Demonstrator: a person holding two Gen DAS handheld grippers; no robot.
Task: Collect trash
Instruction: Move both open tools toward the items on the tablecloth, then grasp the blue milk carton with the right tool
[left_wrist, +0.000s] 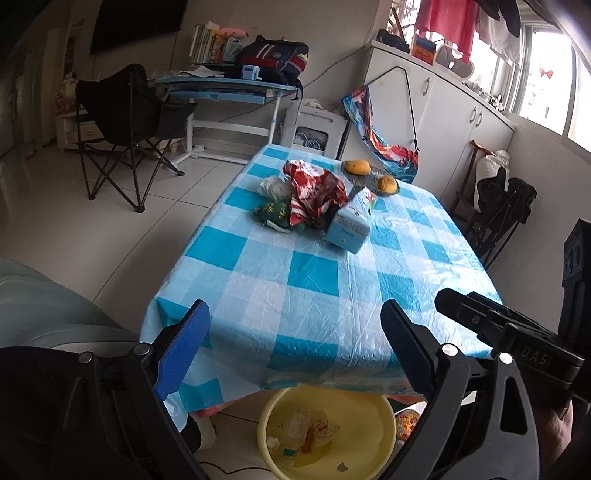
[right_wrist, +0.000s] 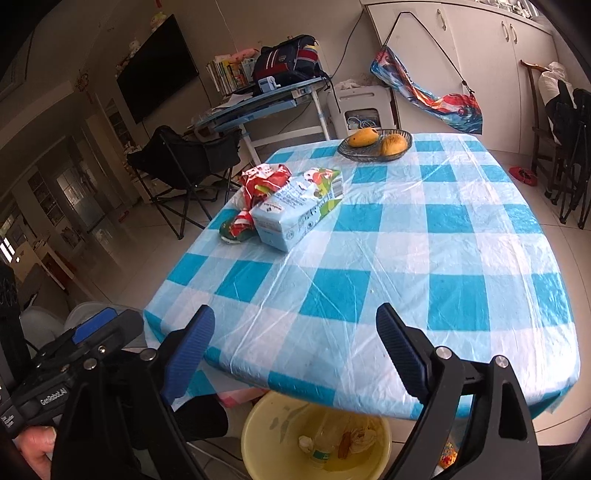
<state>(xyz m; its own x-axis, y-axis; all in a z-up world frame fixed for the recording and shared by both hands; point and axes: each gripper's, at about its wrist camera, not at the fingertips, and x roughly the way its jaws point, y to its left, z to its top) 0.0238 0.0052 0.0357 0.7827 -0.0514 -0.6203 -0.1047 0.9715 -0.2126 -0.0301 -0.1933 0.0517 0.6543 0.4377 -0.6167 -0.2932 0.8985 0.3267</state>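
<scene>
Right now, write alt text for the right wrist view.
Open right gripper, nothing held, over a blue-checked table bearing a milk carton, red wrappers and a fruit bowl. A yellow basin with trash sits on the floor below.

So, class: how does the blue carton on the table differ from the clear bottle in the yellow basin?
The blue carton is boxy and opaque; the clear bottle is rounded and see-through. The carton lies on the checked tablecloth; the bottle already lies in the yellow basin on the floor. Both lie on their sides.
</scene>
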